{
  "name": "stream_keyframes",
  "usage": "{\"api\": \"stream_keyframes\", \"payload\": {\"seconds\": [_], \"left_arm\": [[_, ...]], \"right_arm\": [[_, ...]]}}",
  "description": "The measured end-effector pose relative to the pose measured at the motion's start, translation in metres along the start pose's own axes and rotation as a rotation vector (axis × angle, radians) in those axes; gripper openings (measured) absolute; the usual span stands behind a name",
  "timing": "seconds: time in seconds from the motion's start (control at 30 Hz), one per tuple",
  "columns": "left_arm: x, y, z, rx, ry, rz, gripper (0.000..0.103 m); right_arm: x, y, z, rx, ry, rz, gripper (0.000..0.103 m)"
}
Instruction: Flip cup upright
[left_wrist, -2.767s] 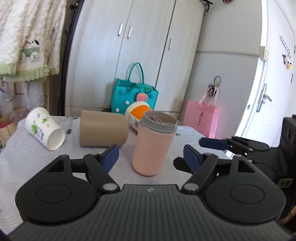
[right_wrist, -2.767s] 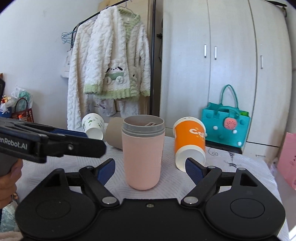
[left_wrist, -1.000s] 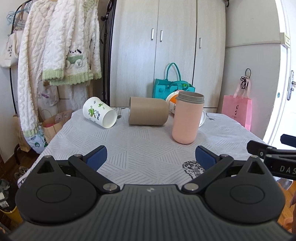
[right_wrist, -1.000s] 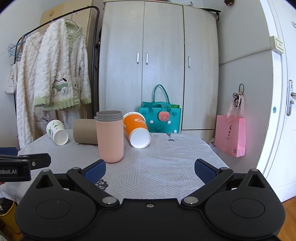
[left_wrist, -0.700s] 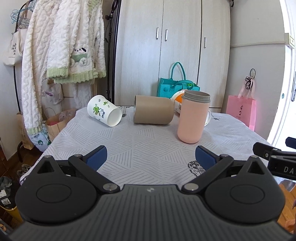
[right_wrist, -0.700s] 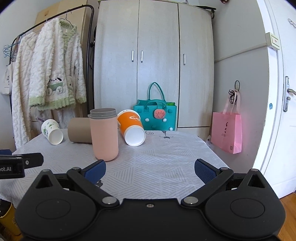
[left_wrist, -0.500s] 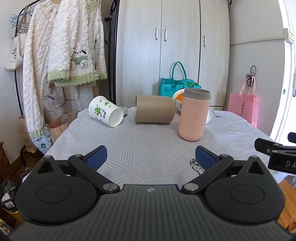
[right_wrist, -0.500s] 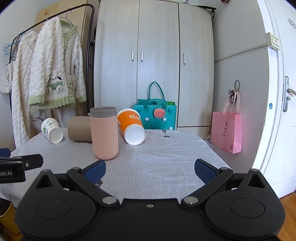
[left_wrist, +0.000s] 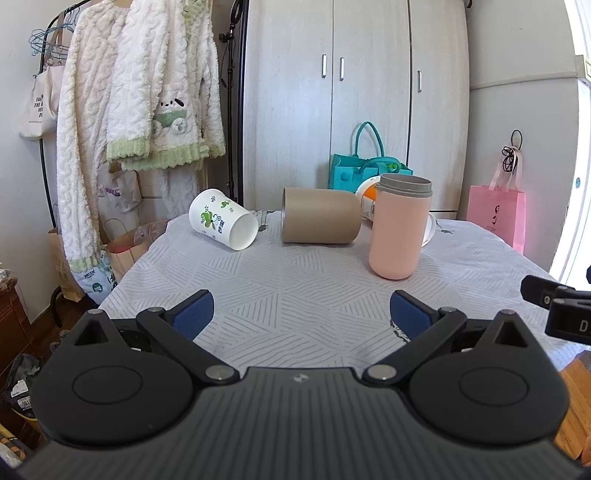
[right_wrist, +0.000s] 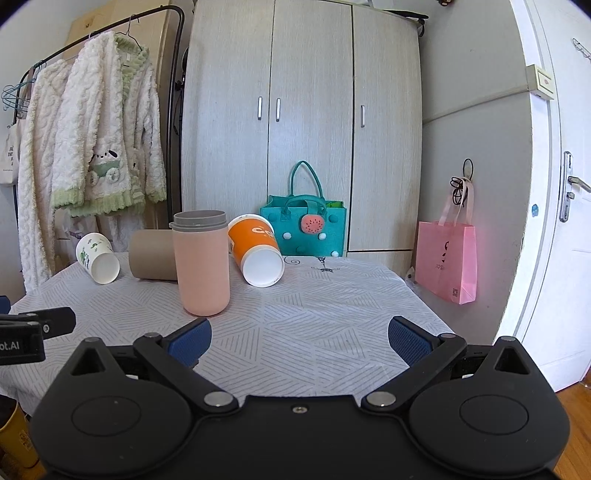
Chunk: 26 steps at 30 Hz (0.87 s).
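Both tongs, left (left_wrist: 301, 308) and right (right_wrist: 298, 338), have backed off wide and empty; the pink cup (right_wrist: 201, 263) stands upright, three others lie tipped.

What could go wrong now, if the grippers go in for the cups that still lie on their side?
1. The tan cup lies right beside the upright pink cup; reaching for it might knock the pink one over.
2. The orange cup and floral cup lie on their sides and may roll when nudged.
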<state>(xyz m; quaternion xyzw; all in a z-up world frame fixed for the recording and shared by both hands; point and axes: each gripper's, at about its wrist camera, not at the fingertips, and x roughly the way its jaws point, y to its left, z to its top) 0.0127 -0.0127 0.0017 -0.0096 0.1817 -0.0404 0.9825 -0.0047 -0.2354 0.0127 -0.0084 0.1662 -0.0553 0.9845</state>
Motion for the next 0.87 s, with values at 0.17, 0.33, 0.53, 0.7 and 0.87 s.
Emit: {"api": "stream_keyframes", "payload": {"seconds": [0.17,0.33,0.53,0.7,0.87], "left_arm": [[0.0014,0.0019,0.0005,-0.005,-0.002,0.019,0.103],[-0.0001,0.0051,0.0001,-0.027,-0.012,0.028,0.103],[0.0013,0.0046,0.0004,-0.024,-0.015,0.040,0.103],[0.0011,0.0038,0.0001,-0.020,-0.013,0.047,0.103],[0.0030,0.0050,0.0002,-0.019,-0.003,0.058,0.103]], "right_arm": [[0.0009,-0.0005,0.0001,0.001,0.000,-0.004,0.103],[0.0031,-0.0006,-0.0004,0.000,0.005,-0.008,0.103],[0.0043,-0.0009,-0.0008,0.001,0.007,-0.012,0.103],[0.0061,-0.0026,-0.0007,0.008,0.009,-0.019,0.103],[0.0065,-0.0040,-0.0019,0.013,0.011,-0.024,0.103]]}}
